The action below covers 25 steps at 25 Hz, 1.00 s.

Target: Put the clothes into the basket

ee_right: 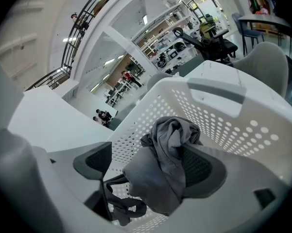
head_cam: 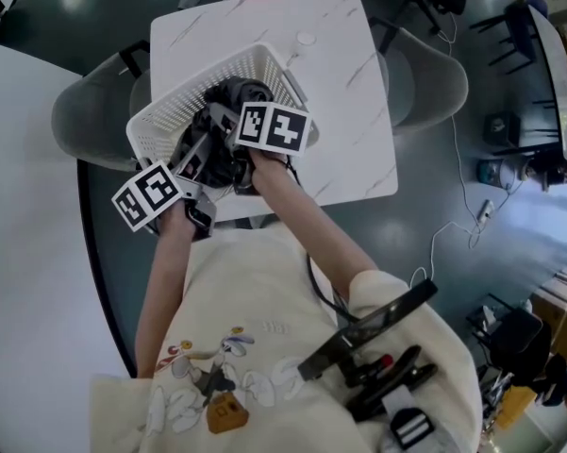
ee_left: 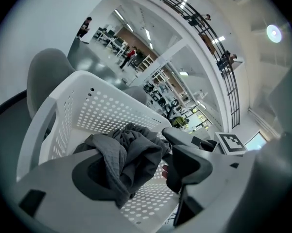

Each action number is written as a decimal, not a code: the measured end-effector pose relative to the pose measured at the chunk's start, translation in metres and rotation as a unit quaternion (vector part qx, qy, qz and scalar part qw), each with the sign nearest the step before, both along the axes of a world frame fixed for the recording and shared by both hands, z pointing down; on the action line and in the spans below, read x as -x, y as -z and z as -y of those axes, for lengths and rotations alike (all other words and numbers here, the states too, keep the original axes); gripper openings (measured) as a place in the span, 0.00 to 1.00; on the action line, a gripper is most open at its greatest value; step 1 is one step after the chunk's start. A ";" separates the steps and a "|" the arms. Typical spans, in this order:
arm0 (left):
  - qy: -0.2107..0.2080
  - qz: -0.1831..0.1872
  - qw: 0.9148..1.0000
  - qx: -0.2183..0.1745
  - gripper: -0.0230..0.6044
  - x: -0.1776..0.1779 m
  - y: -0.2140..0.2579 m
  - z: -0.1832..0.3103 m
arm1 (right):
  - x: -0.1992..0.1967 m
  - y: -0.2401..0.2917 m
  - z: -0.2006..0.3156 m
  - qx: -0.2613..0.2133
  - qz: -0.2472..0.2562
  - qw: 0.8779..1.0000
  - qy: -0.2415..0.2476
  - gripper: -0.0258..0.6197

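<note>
Nearest to the camera, the person's cream shirt [head_cam: 255, 319] fills the lower edge of the head view. Both forearms extend forward from it into the basket [head_cam: 170, 111].

Left gripper [ee_left: 136, 157]: the jaws stand apart. The grey clothes [ee_left: 128, 152] hang between them. The fabric drapes over the pad of the jaw on the left of the left gripper view. A narrow gap separates it from the opposite jaw, so nothing is clamped.

Right gripper [ee_right: 148, 157]: the jaws also stand apart. The same bundle of clothes lies against the pad of the jaw on the right of the right gripper view. The other pad is clear of the fabric. A dark strand trails down toward the perforated basket floor.

Clothes: bunched and crumpled, inside the basket, between the two grippers. Whether the bundle rests on the basket floor cannot be determined.

Basket: white plastic with perforated walls. It stands at the near left corner of the table [head_cam: 344, 83]. Its left side reaches the table's left edge.

Table: square, white with a marbled top.

Beyond it, one grey chair [head_cam: 85, 121] stands at the table's left edge and another chair [head_cam: 434, 88] at its right edge, both on a dark floor [head_cam: 472, 281].
</note>
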<state>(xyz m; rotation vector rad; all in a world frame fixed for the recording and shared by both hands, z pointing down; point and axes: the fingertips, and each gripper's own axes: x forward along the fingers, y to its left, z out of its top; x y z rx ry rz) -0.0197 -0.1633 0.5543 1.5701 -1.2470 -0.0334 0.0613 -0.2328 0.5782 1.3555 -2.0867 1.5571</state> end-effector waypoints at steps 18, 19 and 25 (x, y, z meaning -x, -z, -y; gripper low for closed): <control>0.012 0.000 0.999 -0.042 0.43 0.008 0.031 -0.043 | 0.024 0.049 -0.042 -0.045 0.010 0.999 0.006 0.70; 0.013 -0.001 0.999 -0.045 0.42 0.009 0.033 -0.048 | 0.025 0.053 -0.047 -0.050 0.007 0.999 0.009 0.70; -0.012 0.039 0.996 -0.075 0.31 0.006 0.045 -0.074 | 0.031 0.079 -0.077 -0.094 0.014 0.995 0.031 0.70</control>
